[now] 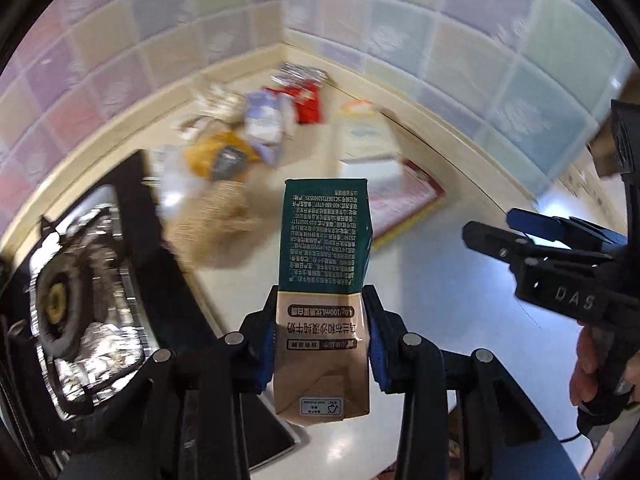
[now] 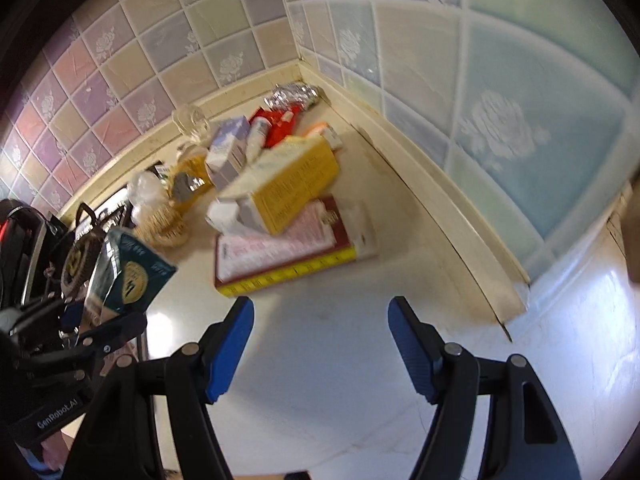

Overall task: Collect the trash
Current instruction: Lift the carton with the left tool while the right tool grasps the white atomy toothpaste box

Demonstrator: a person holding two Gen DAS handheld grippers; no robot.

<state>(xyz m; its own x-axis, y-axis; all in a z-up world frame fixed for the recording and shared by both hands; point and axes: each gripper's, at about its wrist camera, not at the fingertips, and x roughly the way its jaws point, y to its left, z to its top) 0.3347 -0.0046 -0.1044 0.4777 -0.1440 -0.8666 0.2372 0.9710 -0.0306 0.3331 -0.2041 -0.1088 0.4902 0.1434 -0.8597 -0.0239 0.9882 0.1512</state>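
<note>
My left gripper [image 1: 322, 312] is shut on a green and tan milk carton [image 1: 324, 280] and holds it above the white counter; the carton also shows at the left of the right wrist view [image 2: 128, 276]. My right gripper [image 2: 320, 312] is open and empty over the counter, short of a heap of trash in the corner: a yellow box [image 2: 292, 188], a red-edged flat box [image 2: 280, 248], a lilac carton [image 2: 228, 152], red packets [image 2: 280, 124] and crumpled foil [image 2: 292, 94]. The right gripper appears at the right of the left wrist view [image 1: 532, 240].
A gas stove lined with foil [image 1: 80, 292] lies to the left of the counter. Tiled walls [image 2: 480, 80] meet in the corner behind the heap. A woven tan item [image 2: 164, 224] and a clear plastic bag [image 2: 144, 188] lie beside the stove.
</note>
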